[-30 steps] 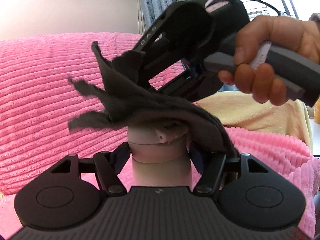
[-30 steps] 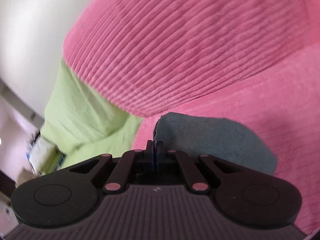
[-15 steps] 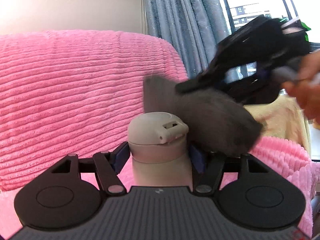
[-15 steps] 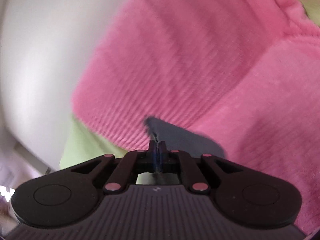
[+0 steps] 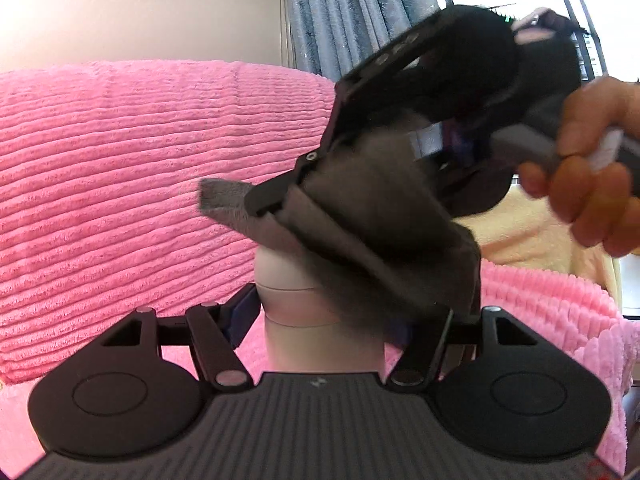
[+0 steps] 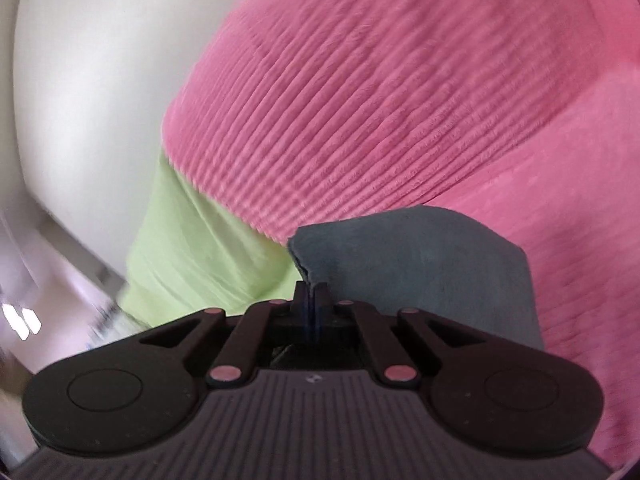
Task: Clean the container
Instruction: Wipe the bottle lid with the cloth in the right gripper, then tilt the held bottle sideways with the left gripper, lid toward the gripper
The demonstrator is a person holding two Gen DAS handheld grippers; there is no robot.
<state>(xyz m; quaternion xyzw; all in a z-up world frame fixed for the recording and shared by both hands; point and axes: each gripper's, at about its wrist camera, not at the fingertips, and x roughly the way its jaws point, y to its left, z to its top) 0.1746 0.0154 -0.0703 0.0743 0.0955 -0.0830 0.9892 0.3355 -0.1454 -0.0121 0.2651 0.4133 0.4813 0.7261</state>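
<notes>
My left gripper (image 5: pixel 320 312) is shut on a pale beige container (image 5: pixel 296 312), a lidded bottle held upright between its fingers. My right gripper (image 5: pixel 264 204) comes in from the upper right, shut on a dark grey cloth (image 5: pixel 372 232). The cloth lies over the container's lid and right side and hides most of the lid. In the right wrist view the right gripper (image 6: pixel 311 296) is pinched shut on the cloth (image 6: pixel 420 264), which spreads out ahead to the right; the container is hidden there.
A pink ribbed blanket (image 5: pixel 120 180) covers the sofa behind and below the container. A yellow cloth (image 5: pixel 532 240) lies at the right, grey curtains (image 5: pixel 352 12) and a window behind. A green cover (image 6: pixel 192 240) shows in the right wrist view.
The right gripper swept the cloth off the lid to the right, then brought it back left over the lid. The left gripper and container stayed still.
</notes>
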